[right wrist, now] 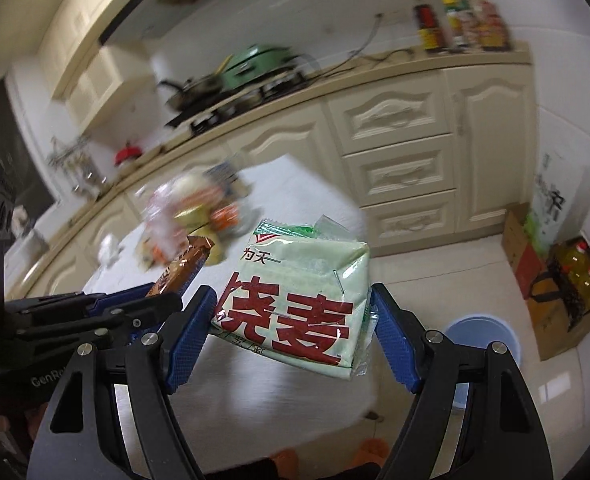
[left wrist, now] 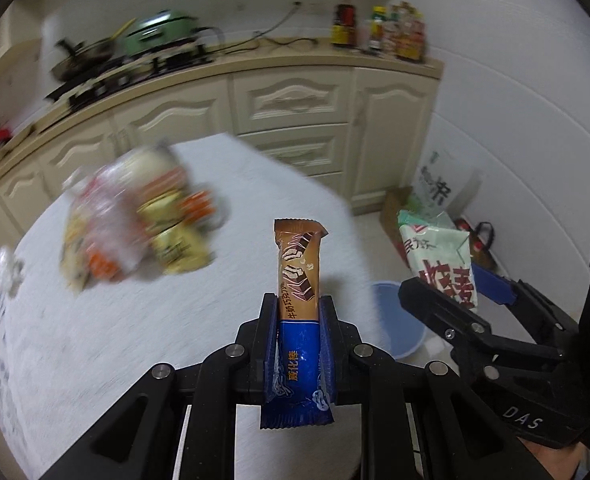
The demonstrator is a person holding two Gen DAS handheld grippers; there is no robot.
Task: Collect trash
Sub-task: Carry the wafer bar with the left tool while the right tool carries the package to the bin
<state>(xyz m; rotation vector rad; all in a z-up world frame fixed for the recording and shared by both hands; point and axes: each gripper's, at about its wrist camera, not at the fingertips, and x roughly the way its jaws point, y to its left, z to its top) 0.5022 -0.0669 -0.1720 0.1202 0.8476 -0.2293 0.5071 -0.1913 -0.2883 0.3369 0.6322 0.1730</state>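
My left gripper (left wrist: 298, 300) is shut on a brown and blue wafer bar wrapper (left wrist: 298, 276), held upright above the white table (left wrist: 135, 340). My right gripper (right wrist: 295, 300) is shut on a pale green food packet with red characters (right wrist: 295, 300), held above the table edge. The green packet (left wrist: 443, 264) and right gripper (left wrist: 459, 296) also show in the left wrist view, at the right. The wafer wrapper (right wrist: 183, 270) and left gripper (right wrist: 135, 300) show at the left of the right wrist view. A blue bin (left wrist: 399, 320) stands on the floor right of the table; it also shows in the right wrist view (right wrist: 491, 336).
A blurred pile of wrappers (left wrist: 135, 224) lies on the table's far side, with a crumpled white tissue (left wrist: 9, 270) at the left. Cream kitchen cabinets (left wrist: 295, 112) stand behind. A cardboard box and bags (right wrist: 551, 280) sit on the floor by the wall.
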